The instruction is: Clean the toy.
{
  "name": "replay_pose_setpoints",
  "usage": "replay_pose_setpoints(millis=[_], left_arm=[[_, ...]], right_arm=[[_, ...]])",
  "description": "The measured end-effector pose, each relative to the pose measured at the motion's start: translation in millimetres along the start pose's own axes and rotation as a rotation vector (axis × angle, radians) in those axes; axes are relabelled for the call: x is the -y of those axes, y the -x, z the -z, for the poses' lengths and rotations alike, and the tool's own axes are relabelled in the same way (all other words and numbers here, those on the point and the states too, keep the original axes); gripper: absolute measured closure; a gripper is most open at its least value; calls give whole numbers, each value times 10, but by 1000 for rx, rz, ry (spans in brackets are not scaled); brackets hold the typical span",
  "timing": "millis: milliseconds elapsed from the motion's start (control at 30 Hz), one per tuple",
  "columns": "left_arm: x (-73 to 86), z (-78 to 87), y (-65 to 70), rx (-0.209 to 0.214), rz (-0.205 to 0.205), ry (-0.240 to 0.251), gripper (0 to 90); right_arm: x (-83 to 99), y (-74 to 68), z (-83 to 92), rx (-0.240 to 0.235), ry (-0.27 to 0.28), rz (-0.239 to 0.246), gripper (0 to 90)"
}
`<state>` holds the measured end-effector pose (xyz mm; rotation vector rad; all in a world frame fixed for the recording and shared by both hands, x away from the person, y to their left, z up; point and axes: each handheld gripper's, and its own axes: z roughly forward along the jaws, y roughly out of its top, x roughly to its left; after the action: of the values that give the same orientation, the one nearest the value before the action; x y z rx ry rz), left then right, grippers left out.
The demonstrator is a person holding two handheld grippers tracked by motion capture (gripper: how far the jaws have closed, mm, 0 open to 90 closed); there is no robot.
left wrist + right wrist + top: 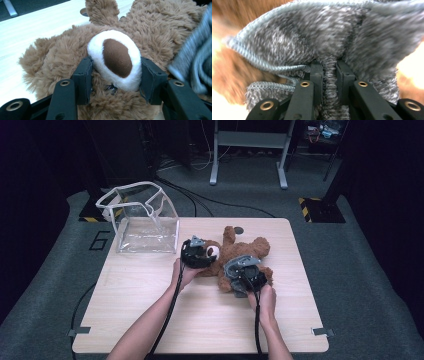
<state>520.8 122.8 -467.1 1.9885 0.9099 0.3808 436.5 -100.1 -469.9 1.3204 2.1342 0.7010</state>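
A brown teddy bear [235, 251] lies on its back in the middle of the wooden table [150, 285], its head toward the left. My left gripper [206, 258] is shut on the bear's white muzzle [115, 58], one pad pressing each side of it. A grey knitted garment [242, 264] lies over the bear's body. My right gripper [329, 71] is shut on a fold of this grey knit [322, 37], which bunches up between the two pads. In the high view the right gripper [243, 279] sits at the bear's lower body.
A clear plastic bag [142, 220] with a white rim stands open at the table's far left corner. A small dark disc [239, 230] lies on the table beyond the bear. A metal frame [250, 150] stands on the floor behind.
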Motion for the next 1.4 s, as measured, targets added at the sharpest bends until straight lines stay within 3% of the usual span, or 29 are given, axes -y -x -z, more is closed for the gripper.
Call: replay_pose_setpoints(millis=[100,167,200,267,333,400,500,567,833,1067,1133,1200,1267,1400], left_arm=[[-4,2,-1,3,-1,0,491],[-2,5,2,-5,-2,8,489],[1,7,1,-11,4,15,488],[4,4,10,-17,-2,18,484],[-2,12,27,-22,-15,14,481],[-5,27,36,-26,-26,12,474],[-21,56,44,-30,-42,15,449],[-28,66,57,-33,-52,29,426],[5,233,144,-32,-81,74,326],[193,239,185,-68,-108,43,285],[231,204,177,-77,-87,41,286],[248,181,187,-87,-91,35,291],[256,157,202,-100,-102,16,317],[266,129,166,-104,-85,16,402]], right_arm=[[83,41,-35,-11,-33,2,780],[87,64,8,-29,-27,-11,778],[68,72,67,-37,-12,-25,777],[-29,111,239,-45,70,-42,776],[-113,130,318,-36,114,-32,775],[-247,138,325,-17,125,-40,774],[-323,170,104,-9,58,-52,775],[-314,204,48,-19,56,-76,776],[-341,271,45,-33,45,-99,778],[-351,295,27,-41,48,-106,778],[-345,298,25,-44,50,-115,777],[-336,300,24,-47,52,-115,778],[-324,300,22,-52,52,-117,778],[-296,315,37,-73,57,-128,776]])
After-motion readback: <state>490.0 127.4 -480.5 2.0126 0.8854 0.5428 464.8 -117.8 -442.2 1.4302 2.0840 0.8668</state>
